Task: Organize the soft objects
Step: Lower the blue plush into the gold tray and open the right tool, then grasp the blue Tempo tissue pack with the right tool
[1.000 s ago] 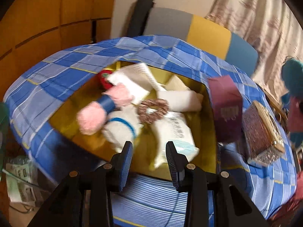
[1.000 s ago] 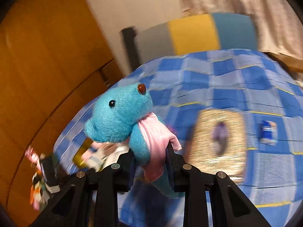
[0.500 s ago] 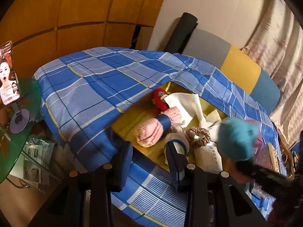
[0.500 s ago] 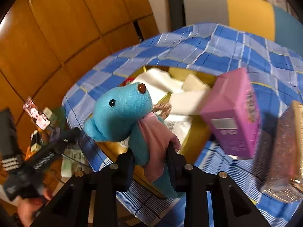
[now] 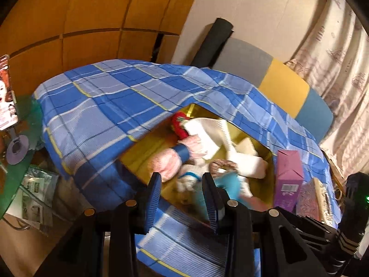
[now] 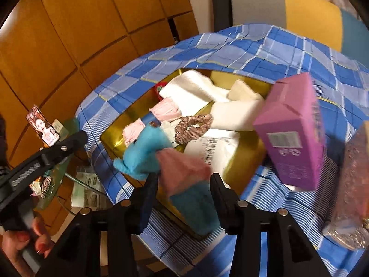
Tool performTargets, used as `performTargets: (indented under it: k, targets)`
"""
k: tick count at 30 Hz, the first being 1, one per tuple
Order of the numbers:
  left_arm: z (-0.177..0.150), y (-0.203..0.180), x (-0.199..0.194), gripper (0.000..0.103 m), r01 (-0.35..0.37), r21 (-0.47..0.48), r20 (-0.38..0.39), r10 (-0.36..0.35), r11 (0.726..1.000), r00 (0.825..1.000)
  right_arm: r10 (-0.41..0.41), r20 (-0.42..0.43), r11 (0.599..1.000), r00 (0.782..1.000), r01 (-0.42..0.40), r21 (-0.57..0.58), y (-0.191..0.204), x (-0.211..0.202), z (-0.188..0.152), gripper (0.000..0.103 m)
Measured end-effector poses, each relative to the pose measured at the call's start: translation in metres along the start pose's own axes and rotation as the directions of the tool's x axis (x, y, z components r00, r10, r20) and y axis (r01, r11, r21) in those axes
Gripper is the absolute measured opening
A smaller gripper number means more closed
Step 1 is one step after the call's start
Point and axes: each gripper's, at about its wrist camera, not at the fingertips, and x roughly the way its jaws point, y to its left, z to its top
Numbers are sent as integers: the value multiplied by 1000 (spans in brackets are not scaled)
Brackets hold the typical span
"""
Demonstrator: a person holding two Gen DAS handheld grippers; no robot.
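My right gripper, jaws opening, straddles the blue plush toy without clamping it. The toy lies over the near rim of the gold box; its long axis runs from head, far-left over the box, to legs, near-right between my fingers. My left gripper hovers with fingers apart, empty.

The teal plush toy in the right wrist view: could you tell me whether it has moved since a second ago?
Yes. The teal plush toy has dropped forward from the opening right gripper towards the gold box.
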Motion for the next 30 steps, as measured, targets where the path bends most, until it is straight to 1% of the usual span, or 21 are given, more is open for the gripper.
performTargets:
  k: [6, 8, 10, 12, 14, 17, 20, 21, 23, 25, 26, 28, 29, 30]
  targets:
    - [-5, -39, 2, 36, 82, 41, -31, -81, 996, 996, -8, 78, 999, 997, 4, 49, -21, -49, -13, 48]
    - [-7, -54, 2, 36, 107, 64, -42, -104, 992, 994, -26, 111, 998, 993, 19, 65, -31, -69, -21, 48]
    - [-11, -75, 1, 37, 139, 95, -58, -134, 986, 989, -62, 142, 995, 988, 49, 90, -44, -88, -29, 48]
    - [-15, -100, 1, 38, 185, 136, -81, -176, 973, 981, -88, 174, 990, 981, 67, 123, -59, -107, -36, 48]
    - [-19, -121, -1, 40, 223, 169, -98, -208, 960, 973, -131, 204, 981, 970, 97, 169, -79, -128, -45, 48]
    - [-28, -160, -5, 41, 289, 234, -130, -265, 928, 955, -204, 238, 956, 950, 141, 256, -116, -159, -58, 48]
    - [-40, -188, -9, 41, 328, 284, -156, -294, 901, 943, -312, 252, 907, 916, 208, 367, -164, -186, -72, 49]
    - [-44, -194, -10, 41, 335, 294, -163, -299, 895, 940, -356, 242, 875, 903, 231, 426, -187, -195, -77, 50]
    - [-55, -207, -10, 41, 344, 320, -178, -300, 883, 937, -405, 223, 821, 887, 245, 516, -225, -207, -85, 53]
    - [-65, -216, -9, 41, 340, 342, -196, -288, 876, 938, -466, 177, 751, 867, 281, 597, -271, -211, -91, 55]
    - [-69, -217, -8, 41, 336, 350, -204, -279, 875, 938, -488, 155, 732, 859, 305, 610, -285, -210, -92, 56]
    - [-75, -216, -5, 41, 323, 356, -216, -259, 877, 941, -535, 83, 685, 841, 374, 625, -321, -201, -90, 56]
    - [-76, -213, -3, 41, 313, 356, -218, -247, 880, 944, -541, 49, 667, 839, 394, 633, -336, -194, -88, 56]
    - [-78, -209, -2, 41, 300, 356, -219, -233, 885, 947, -537, 22, 652, 843, 398, 645, -351, -190, -87, 56]
